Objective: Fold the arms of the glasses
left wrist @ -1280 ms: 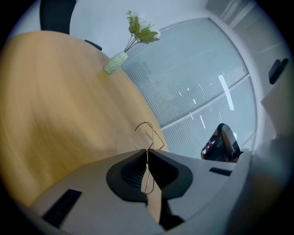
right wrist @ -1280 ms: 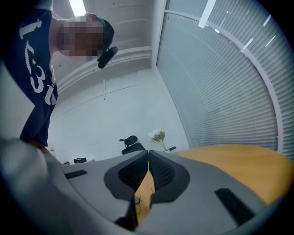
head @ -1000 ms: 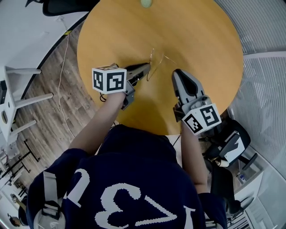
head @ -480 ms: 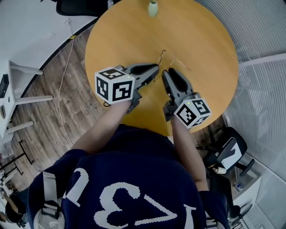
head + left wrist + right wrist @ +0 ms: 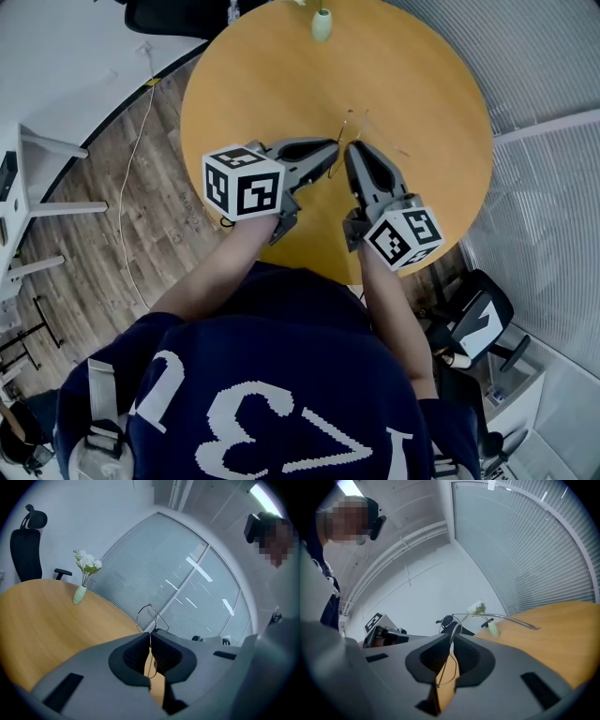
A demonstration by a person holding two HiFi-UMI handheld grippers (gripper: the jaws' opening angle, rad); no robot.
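A thin wire pair of glasses hangs above the round wooden table, with one arm sticking out to the right. My left gripper comes in from the left and is shut on the frame; the left gripper view shows a rim poking out past the pads. From the right, my right gripper meets it tip to tip. Its jaws have just been closing, and the wire sits between its pads. The open arm stretches right in the right gripper view.
A small pale vase with white flowers stands at the table's far edge and also shows in the left gripper view. A black office chair stands behind the table. A white desk and another chair flank it.
My right gripper has moved left from beside the glasses to meet the left gripper's tips and now has the wire between its pads. Both grippers and the glasses have risen.
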